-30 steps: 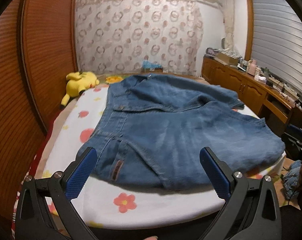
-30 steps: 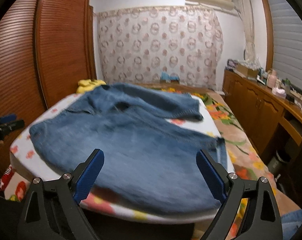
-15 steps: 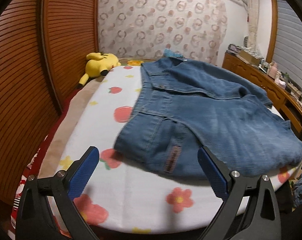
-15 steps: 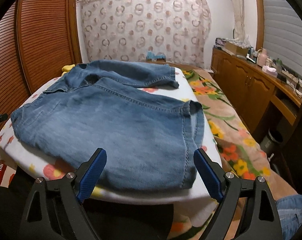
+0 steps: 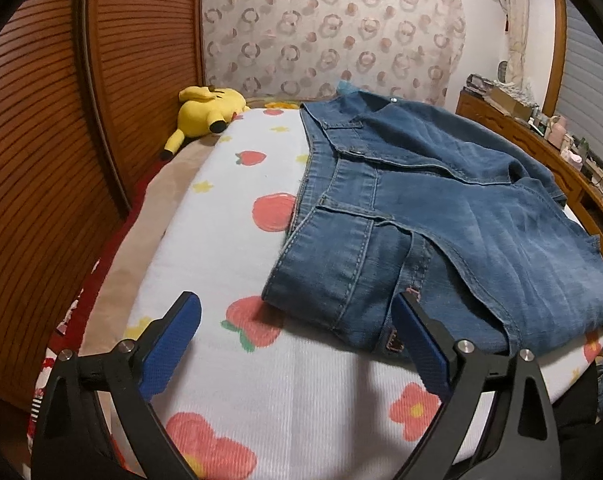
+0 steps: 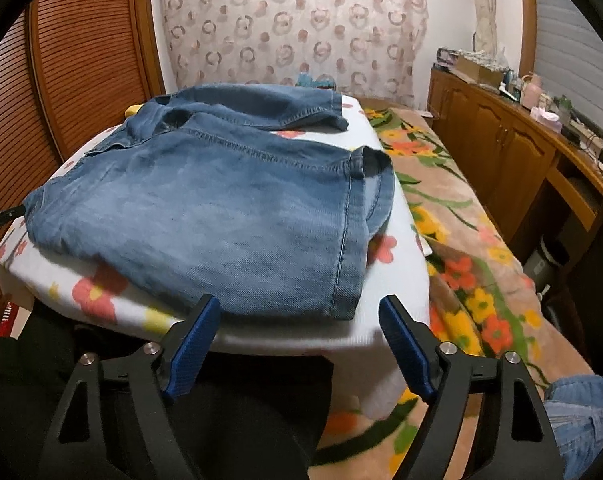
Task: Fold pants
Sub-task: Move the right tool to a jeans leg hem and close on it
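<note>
Blue jeans (image 5: 441,220) lie folded across a white flowered pad (image 5: 229,240) on the bed. In the left wrist view the waistband corner faces me. My left gripper (image 5: 295,304) hovers at that corner with its jaws wide and closing; its right finger (image 5: 421,344) overlaps the near denim edge, and no pad presses on cloth. In the right wrist view the jeans (image 6: 221,200) show their hem end. My right gripper (image 6: 299,306) sits just short of the near hem corner, jaws closing, with the denim edge in the gap but not pinched.
A yellow plush toy (image 5: 209,112) lies at the far left of the bed beside louvred wooden doors (image 5: 41,140). A flowered blanket (image 6: 461,260) covers the bed to the right, with a wooden cabinet (image 6: 501,148) behind it. More denim (image 6: 581,412) lies at the lower right.
The left gripper has moved left and down toward the waistband corner. The right gripper has closed in on the hem corner. Both jaws are narrower than before.
</note>
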Demonstrator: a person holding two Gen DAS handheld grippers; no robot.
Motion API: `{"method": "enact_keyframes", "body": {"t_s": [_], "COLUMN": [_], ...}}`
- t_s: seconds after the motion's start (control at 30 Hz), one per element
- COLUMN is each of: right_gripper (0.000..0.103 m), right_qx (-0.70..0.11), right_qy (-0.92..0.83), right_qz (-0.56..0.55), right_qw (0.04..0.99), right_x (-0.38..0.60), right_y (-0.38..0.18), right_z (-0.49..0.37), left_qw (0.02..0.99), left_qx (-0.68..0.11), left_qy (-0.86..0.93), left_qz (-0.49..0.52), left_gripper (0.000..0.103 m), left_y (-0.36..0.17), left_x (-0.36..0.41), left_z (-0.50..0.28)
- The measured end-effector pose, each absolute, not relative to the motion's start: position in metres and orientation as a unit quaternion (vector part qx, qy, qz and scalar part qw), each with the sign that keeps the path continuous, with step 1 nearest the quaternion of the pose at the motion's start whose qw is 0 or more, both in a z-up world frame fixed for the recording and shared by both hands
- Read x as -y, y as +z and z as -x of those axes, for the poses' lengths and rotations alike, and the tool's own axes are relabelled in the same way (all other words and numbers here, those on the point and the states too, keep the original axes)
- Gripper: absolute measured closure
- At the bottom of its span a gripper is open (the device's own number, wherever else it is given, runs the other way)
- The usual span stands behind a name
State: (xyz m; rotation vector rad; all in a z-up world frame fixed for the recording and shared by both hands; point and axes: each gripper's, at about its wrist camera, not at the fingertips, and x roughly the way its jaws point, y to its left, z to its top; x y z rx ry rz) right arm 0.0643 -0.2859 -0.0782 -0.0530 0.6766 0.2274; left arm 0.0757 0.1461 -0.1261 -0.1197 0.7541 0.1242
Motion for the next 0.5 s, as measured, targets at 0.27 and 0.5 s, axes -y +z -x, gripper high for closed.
{"method": "enact_keyframes", "body": {"t_s": [0.27, 0.5], "right_gripper": [0.090, 0.097], "right_qx": [-0.320, -0.254], "right_qy": [0.137, 0.154], "right_qz": [0.004, 0.011], "right_qw": [0.937, 0.955], "right_x": [0.292, 0.289], "right_y": [-0.065, -0.023], "right_z": [-0.075, -0.095], "left_qw": [0.924, 0.924], "left_qx": [-0.372, -0.374], "left_qy": [0.061, 0.052], "left_qz": [0.061, 0.065], "left_gripper": [0.011, 0.014], "left_y": [-0.125, -0.125], "left_x": [-0.156, -0.155], "left_z": [-0.086, -0.092]}}
